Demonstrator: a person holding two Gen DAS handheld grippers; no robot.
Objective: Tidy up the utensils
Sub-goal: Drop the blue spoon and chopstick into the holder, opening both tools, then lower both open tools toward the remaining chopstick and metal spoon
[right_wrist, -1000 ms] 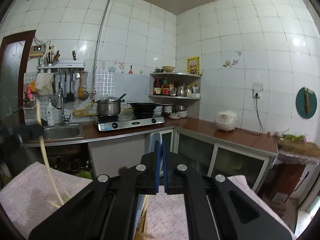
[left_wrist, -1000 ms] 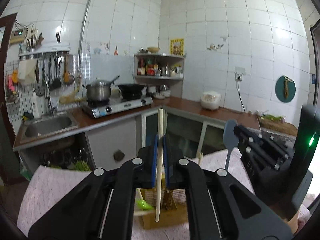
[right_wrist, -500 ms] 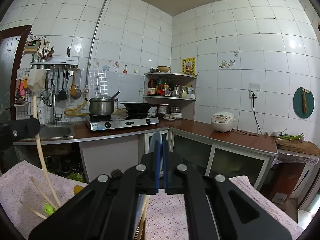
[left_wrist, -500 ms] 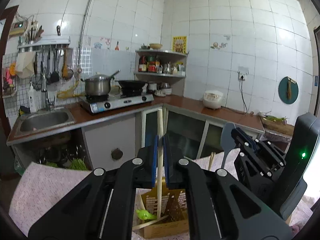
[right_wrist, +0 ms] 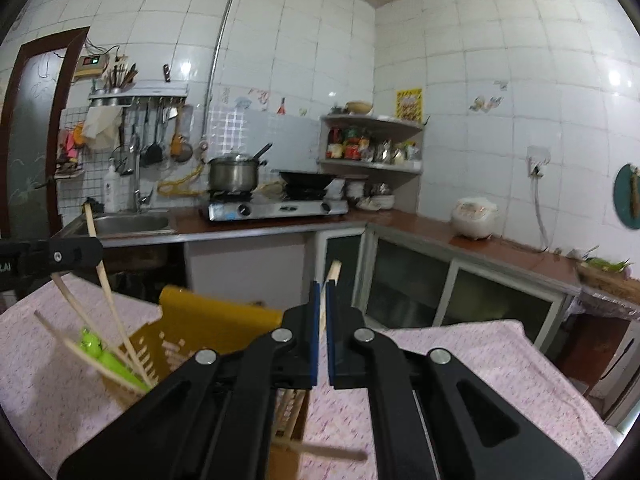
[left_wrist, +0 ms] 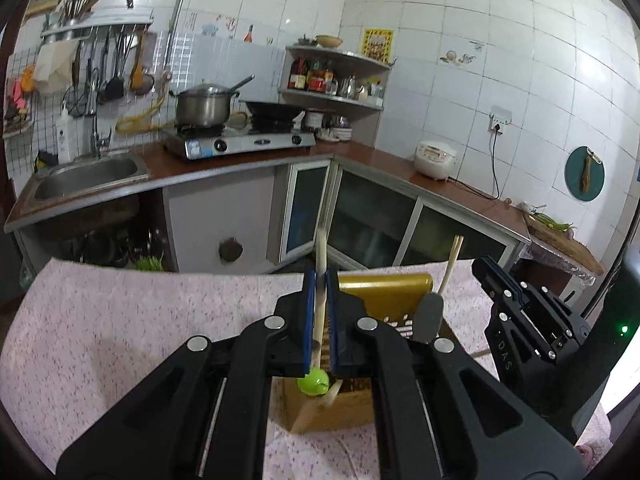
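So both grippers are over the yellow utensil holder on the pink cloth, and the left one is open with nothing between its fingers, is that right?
Not quite. The left gripper is shut on a pale chopstick, clamped upright between its blue fingers, as the left wrist view shows. The rest holds: both grippers are over the yellow utensil holder on the pink cloth.

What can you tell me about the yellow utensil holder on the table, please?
The yellow utensil holder looks like glossy plastic, with a tall rounded back and rows of small slots in its walls. It stands upright on the pink patterned tablecloth, in front of both grippers. Pale wooden chopsticks and a green-ended utensil lean inside it. The left gripper holds another chopstick over it.
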